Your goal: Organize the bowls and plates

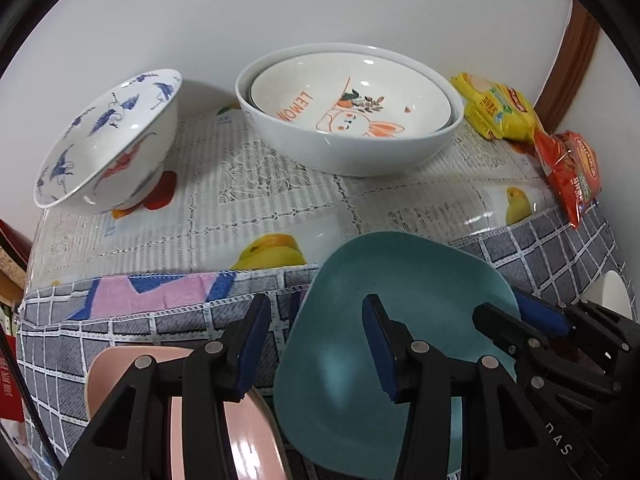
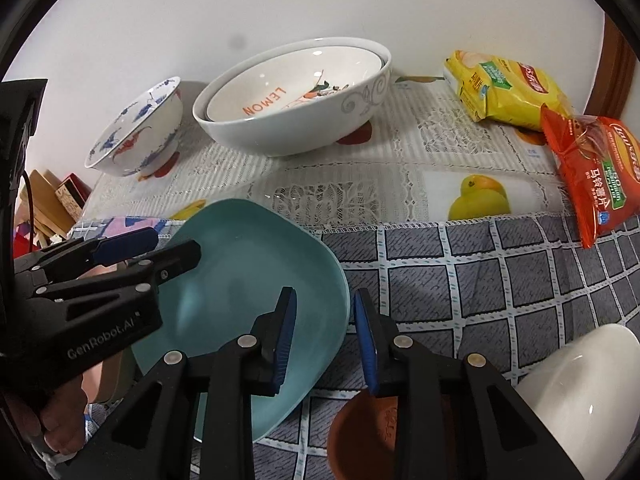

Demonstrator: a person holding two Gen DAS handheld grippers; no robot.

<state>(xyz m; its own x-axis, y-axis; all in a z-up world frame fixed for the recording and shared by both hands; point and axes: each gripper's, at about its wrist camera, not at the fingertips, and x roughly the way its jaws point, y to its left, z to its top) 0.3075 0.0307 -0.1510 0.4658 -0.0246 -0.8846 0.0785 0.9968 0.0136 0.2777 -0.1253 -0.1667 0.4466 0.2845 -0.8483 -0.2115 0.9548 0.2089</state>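
Observation:
A teal squarish plate point(image 1: 360, 360) point(image 2: 248, 280) lies on the grey checked cloth, with a gripper at each side. My left gripper point(image 1: 316, 344) point(image 2: 176, 244) is open, and the plate's left rim runs between its fingers without touching the pads. My right gripper point(image 2: 326, 336) point(image 1: 498, 306) is open but narrow and straddles the right rim. A pink plate point(image 1: 248, 420) sits under my left finger. At the back a bowl marked LEMON point(image 1: 348, 96) point(image 2: 288, 88) is nested in a large white bowl point(image 1: 352, 152) point(image 2: 296, 132). A blue crane-patterned bowl point(image 1: 108, 140) point(image 2: 136, 132) stands to their left.
A yellow snack bag point(image 1: 496, 108) point(image 2: 504, 88) and a red one point(image 1: 572, 172) point(image 2: 600, 172) lie at the back right by the wall. A small brown dish point(image 2: 360, 428) and a white bowl point(image 2: 580, 392) sit near the front right. A person's hand point(image 2: 60, 420) holds the left gripper.

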